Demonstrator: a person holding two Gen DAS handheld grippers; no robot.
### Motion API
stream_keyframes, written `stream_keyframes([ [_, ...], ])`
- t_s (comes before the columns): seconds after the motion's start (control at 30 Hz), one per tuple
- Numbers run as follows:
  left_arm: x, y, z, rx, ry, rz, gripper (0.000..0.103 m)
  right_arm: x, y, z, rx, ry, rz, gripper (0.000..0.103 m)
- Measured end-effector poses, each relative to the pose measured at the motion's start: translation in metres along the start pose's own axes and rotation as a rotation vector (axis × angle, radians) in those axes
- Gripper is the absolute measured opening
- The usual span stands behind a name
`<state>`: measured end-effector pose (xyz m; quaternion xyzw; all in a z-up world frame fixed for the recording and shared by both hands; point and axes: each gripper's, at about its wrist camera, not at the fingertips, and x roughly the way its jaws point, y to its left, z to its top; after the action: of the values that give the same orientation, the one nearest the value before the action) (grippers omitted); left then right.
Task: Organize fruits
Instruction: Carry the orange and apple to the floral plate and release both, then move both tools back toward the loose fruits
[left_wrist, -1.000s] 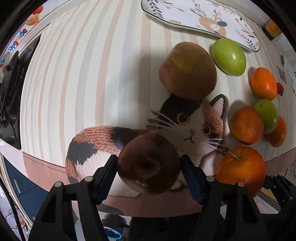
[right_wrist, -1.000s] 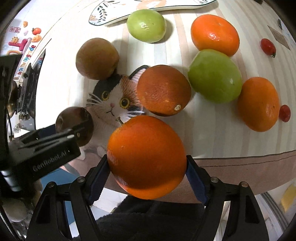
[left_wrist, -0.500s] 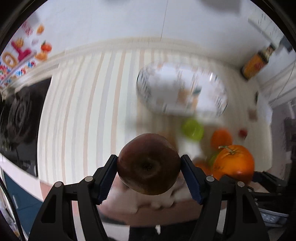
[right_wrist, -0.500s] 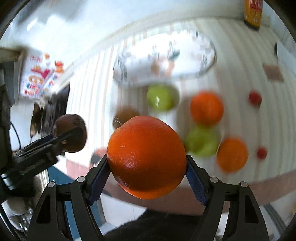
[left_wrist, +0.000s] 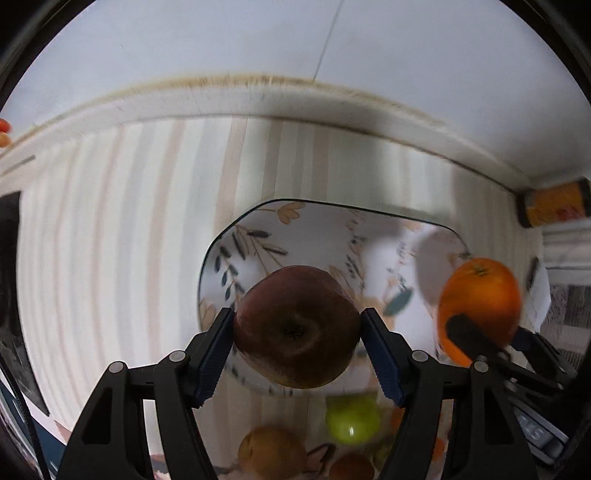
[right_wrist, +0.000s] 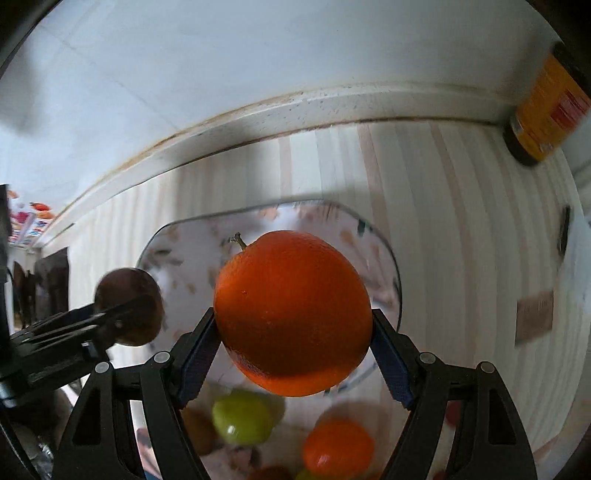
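1. The left gripper (left_wrist: 297, 334) is clamped on a dark red apple (left_wrist: 297, 326), with both blue-padded fingers (left_wrist: 214, 356) pressed against its sides.
2. The apple hangs in the air above the near left part of the floral plate (left_wrist: 258, 236).
3. The right gripper (right_wrist: 293, 334) is clamped on a stemmed orange (right_wrist: 293, 312), a finger on each side.
4. That orange is held over the middle of the plate's near side, to the right of the apple.
5. Nearer the camera than the plate, on the striped tablecloth (left_wrist: 110, 229), lie a green apple (right_wrist: 242, 417), another orange (right_wrist: 338, 446) and a brownish apple (left_wrist: 271, 454), all blurred.
6. A yellow can (right_wrist: 546, 114) stands beyond the plate's far right corner, by the wall.
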<state>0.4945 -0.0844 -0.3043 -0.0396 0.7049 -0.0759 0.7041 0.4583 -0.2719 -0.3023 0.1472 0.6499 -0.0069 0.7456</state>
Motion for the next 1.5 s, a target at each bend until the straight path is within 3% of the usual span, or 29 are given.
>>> stream_keyframes([
  [0.23, 0.025, 0.003, 0.014, -0.041, 0.065, 0.003, 0.067, 0.031, -0.008, 0.023, 0.017, 0.054, -0.009, 0.081],
  [0.57, 0.019, -0.009, 0.019, -0.016, 0.052, 0.071, 0.068, 0.039, -0.02, 0.027, 0.033, 0.1, 0.013, 0.083],
  [0.6, 0.015, -0.009, 0.019, -0.012, 0.036, 0.078, 0.069, 0.038, -0.022, 0.027, 0.036, 0.112, 0.019, 0.083],
  [0.63, 0.011, -0.009, 0.019, -0.011, 0.016, 0.09, 0.078, 0.039, -0.021, 0.028, 0.037, 0.118, 0.021, 0.083],
  [0.67, 0.003, -0.009, 0.019, -0.007, -0.009, 0.1, 0.087, 0.037, -0.022, 0.028, 0.035, 0.121, 0.02, 0.092],
  [0.7, -0.002, -0.01, 0.019, -0.008, -0.021, 0.1, 0.09, 0.035, -0.023, 0.028, 0.032, 0.116, 0.024, 0.099],
  [0.93, -0.041, -0.007, 0.011, 0.01, -0.076, 0.11, 0.094, 0.006, -0.02, 0.022, 0.002, 0.073, -0.017, 0.1],
  [1.33, -0.108, -0.001, -0.083, 0.022, -0.225, 0.147, 0.094, -0.077, 0.004, -0.055, -0.037, -0.056, -0.088, 0.099],
  [1.5, -0.117, 0.005, -0.11, 0.046, -0.296, 0.162, 0.094, -0.114, 0.018, -0.094, -0.051, -0.133, -0.098, 0.099],
])
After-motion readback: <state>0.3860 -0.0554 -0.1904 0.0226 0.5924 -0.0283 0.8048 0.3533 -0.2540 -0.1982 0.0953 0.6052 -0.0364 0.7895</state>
